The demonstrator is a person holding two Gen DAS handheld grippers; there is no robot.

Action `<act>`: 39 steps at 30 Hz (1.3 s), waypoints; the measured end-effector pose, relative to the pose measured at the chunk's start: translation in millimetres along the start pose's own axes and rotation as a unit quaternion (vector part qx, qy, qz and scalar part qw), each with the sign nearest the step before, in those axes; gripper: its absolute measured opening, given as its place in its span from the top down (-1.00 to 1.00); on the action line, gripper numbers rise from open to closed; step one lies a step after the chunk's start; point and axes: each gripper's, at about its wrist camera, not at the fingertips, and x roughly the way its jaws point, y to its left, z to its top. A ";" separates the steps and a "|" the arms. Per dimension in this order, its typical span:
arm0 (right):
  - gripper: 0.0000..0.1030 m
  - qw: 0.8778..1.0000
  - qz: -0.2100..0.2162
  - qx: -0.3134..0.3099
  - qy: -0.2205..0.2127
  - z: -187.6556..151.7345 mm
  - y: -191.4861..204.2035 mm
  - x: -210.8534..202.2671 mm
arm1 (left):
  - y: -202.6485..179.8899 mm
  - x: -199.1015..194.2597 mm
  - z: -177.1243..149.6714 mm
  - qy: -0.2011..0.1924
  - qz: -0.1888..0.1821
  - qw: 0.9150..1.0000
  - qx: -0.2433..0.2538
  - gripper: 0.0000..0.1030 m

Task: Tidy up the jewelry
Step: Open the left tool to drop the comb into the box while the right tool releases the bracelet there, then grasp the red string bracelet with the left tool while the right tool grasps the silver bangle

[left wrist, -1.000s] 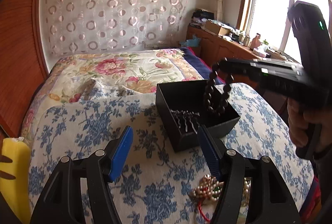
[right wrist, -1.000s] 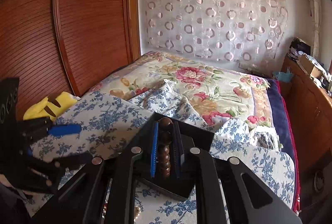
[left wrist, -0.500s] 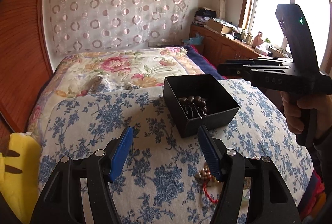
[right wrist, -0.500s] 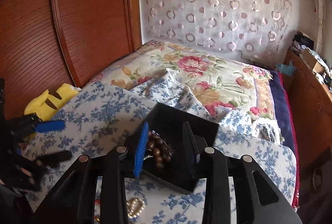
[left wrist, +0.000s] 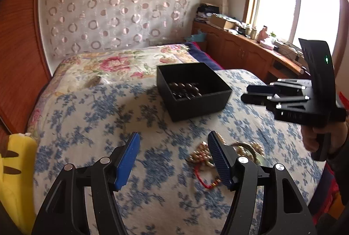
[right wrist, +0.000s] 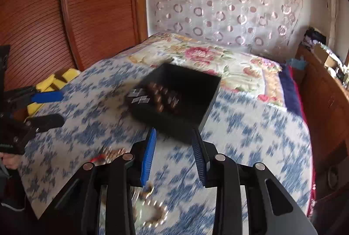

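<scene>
Dark wooden beads (left wrist: 185, 91) lie inside the black box (left wrist: 209, 104), together with some silver pieces (right wrist: 139, 97); the box gathers what is already sorted. At 6 o'clock from the box, a pale bead bracelet (left wrist: 201, 155) and a red cord (left wrist: 204, 178) wait on the blue-flowered cover (left wrist: 91, 117). The right gripper (right wrist: 174, 152) is half open and holds nothing; 1 second ago it pinched the wooden beads above the box, then its jaws opened. The left gripper (left wrist: 173, 156) stands wide and empty, now nearer the bracelet, probably to take it.
</scene>
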 end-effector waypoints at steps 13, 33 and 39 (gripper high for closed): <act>0.62 0.997 0.057 -0.010 0.048 -32.1 27.1 13.7 | -15.1 12.4 -26.2 0.025 -0.010 1.000 -0.008 -0.21; 0.93 0.997 0.045 -0.028 0.056 -39.8 33.0 7.8 | -14.9 13.4 -36.6 0.025 -0.007 0.999 -0.018 -0.21; 0.94 1.000 0.029 -0.008 0.005 -29.2 23.3 -14.3 | -12.2 13.9 -37.1 0.027 -0.006 0.999 -0.020 -0.21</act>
